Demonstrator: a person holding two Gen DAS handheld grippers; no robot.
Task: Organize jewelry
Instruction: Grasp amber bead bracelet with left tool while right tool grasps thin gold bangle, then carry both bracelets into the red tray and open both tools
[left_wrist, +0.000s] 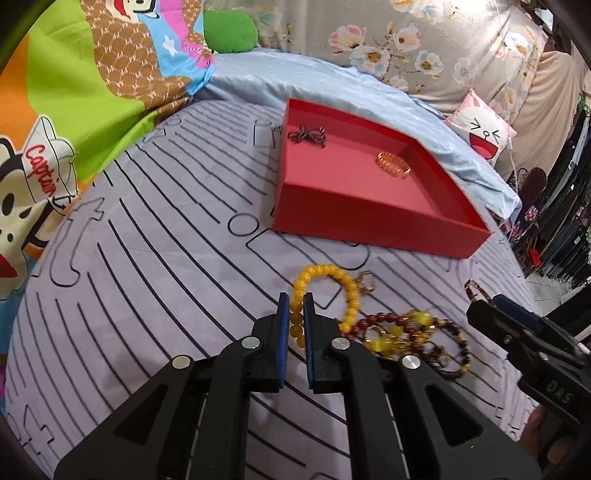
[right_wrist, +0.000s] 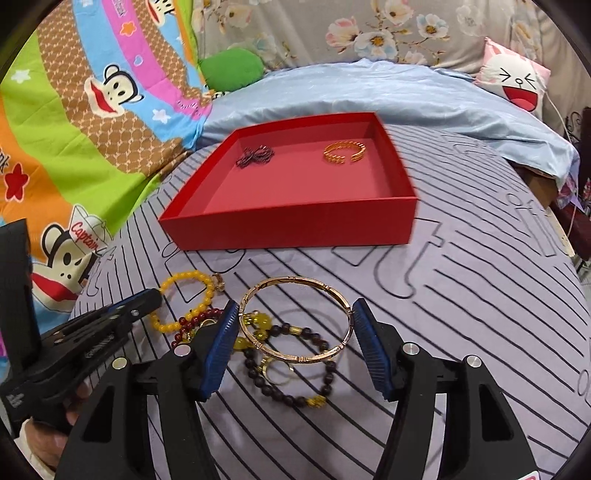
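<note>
The left gripper (left_wrist: 295, 301) is clenching the yellow bead bracelet (left_wrist: 325, 291) at lower centre of its view, while the right gripper (right_wrist: 293, 314) is holding the gold bangle (right_wrist: 295, 319) across its width, pads touching both sides, at centre of its view. The red tray (right_wrist: 295, 225), sitting in the upper middle, is already holding a dark twisted piece (right_wrist: 255, 155) and a gold cuff (right_wrist: 345, 151). Likely risks: the bangle is pressing against smooth rims and may be popping free, and the yellow strand is lying against the dark bead bracelets (right_wrist: 291, 362), so lifting may be dragging the tangle along
</note>
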